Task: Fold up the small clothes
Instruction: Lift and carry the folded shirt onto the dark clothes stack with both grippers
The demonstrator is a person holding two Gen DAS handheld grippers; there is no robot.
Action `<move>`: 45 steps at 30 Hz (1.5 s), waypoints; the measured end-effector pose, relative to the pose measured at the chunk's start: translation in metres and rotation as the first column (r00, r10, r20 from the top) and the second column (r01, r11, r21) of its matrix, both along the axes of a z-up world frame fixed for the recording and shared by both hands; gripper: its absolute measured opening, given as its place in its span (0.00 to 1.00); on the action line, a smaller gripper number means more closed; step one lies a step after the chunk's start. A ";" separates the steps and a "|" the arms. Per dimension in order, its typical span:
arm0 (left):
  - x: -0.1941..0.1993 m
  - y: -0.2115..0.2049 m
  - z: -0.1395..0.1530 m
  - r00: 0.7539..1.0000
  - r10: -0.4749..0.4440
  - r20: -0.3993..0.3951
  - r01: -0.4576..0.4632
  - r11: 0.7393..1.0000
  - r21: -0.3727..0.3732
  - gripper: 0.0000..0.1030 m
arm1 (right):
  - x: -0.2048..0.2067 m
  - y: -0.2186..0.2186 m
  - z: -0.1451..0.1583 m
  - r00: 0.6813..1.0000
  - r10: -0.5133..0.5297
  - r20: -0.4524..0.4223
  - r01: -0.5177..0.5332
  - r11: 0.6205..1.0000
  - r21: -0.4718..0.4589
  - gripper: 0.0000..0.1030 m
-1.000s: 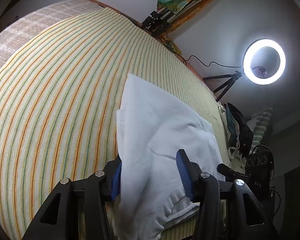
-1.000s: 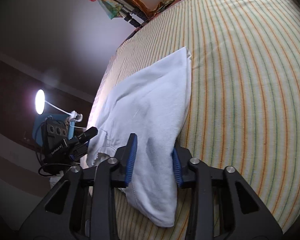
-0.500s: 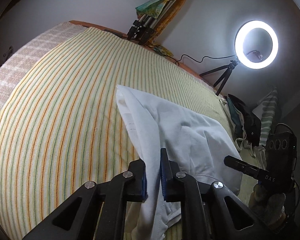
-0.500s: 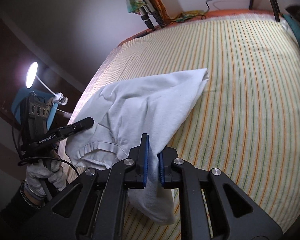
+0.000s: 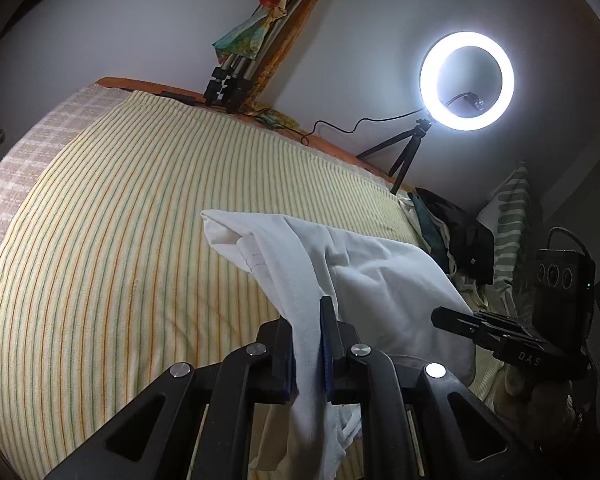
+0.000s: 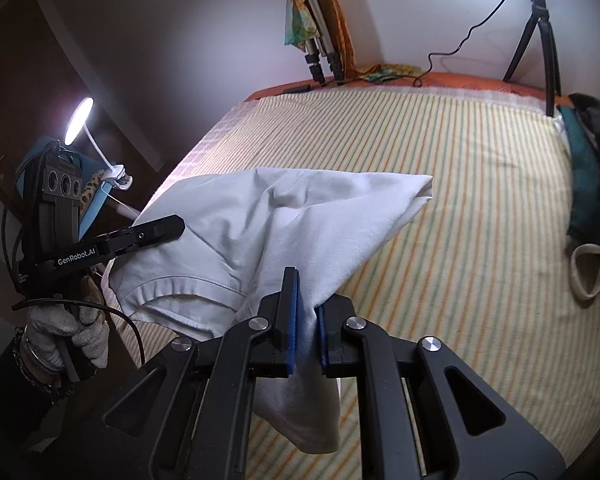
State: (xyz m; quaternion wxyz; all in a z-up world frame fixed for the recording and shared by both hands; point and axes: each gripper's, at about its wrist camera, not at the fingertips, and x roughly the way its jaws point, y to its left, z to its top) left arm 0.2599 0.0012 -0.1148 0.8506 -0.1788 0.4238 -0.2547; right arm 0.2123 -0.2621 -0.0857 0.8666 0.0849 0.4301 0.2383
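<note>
White garment [image 5: 384, 276] pinched at its near edge by left tongs [image 5: 306, 344] and right tongs [image 6: 306, 332], lifted off striped bed [image 5: 120, 240].

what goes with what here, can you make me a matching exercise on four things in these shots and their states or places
1. left claw
2. ring light
3. white garment
4. dark clothes pile

a. glowing on a small tripod at the far edge of the bed
b. heaped at the bed's edge
c. pinched in both claws, partly lifted
d. shut on white fabric

Pairs: 1-d, 2-a, 3-c, 4-b
</note>
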 end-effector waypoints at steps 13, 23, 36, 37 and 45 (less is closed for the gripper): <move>0.018 -0.085 0.041 0.992 -0.104 0.069 0.106 0.994 -0.029 0.08 | -0.028 -0.071 0.041 0.992 -0.078 0.102 0.088 0.992 -0.093 0.09; 0.051 -0.172 0.070 0.977 -0.174 0.122 0.180 0.983 -0.046 0.08 | -0.024 -0.143 0.074 0.975 -0.137 0.174 0.164 0.974 -0.154 0.09; 0.094 -0.306 0.095 0.941 -0.265 0.210 0.269 0.963 0.011 0.08 | -0.003 -0.255 0.100 0.936 -0.247 0.251 0.306 0.924 -0.231 0.09; 0.098 -0.316 0.095 0.938 -0.272 0.214 0.275 0.961 0.017 0.08 | 0.000 -0.264 0.101 0.931 -0.255 0.260 0.318 0.916 -0.243 0.09; 0.130 -0.389 0.093 0.923 -0.296 0.245 0.291 0.955 0.057 0.08 | 0.023 -0.320 0.100 0.901 -0.313 0.299 0.398 0.872 -0.285 0.08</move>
